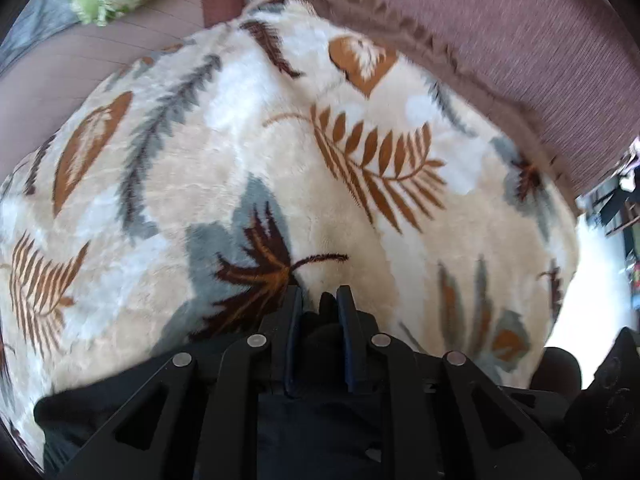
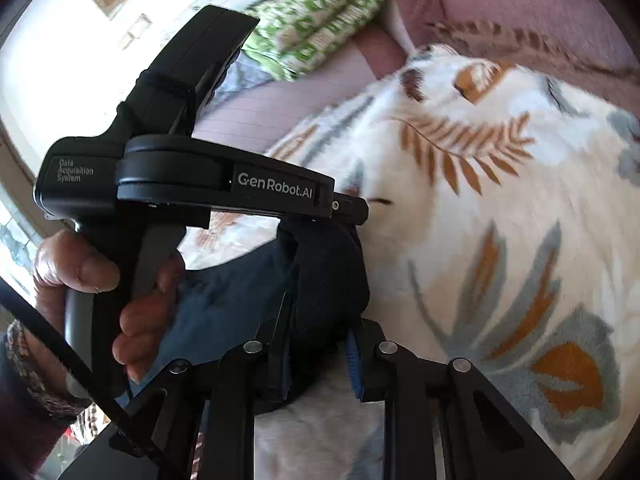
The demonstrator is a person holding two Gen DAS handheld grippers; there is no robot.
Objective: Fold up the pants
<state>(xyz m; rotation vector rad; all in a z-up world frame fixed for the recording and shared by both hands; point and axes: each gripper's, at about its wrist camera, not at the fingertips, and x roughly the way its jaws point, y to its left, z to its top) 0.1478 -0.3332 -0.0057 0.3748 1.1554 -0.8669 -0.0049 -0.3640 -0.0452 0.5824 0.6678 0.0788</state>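
The pants are dark navy, almost black cloth. In the left wrist view my left gripper [image 1: 319,298] is shut on a fold of the pants [image 1: 326,308], and more of the cloth [image 1: 312,432] hangs below the fingers. In the right wrist view my right gripper [image 2: 320,320] is shut on a thick bunch of the pants [image 2: 328,276]; the cloth spreads left [image 2: 224,304] under the left gripper's body [image 2: 224,184], which a hand [image 2: 80,276] holds just ahead. Both grippers sit close together above a cream blanket.
A cream plush blanket with brown and grey leaf prints [image 1: 280,152] covers the bed [image 2: 500,220]. A mauve sofa back or headboard [image 1: 500,32] runs behind it. A green-and-white patterned cloth [image 2: 320,12] lies at the far left. A bright floor shows at the right edge [image 1: 596,280].
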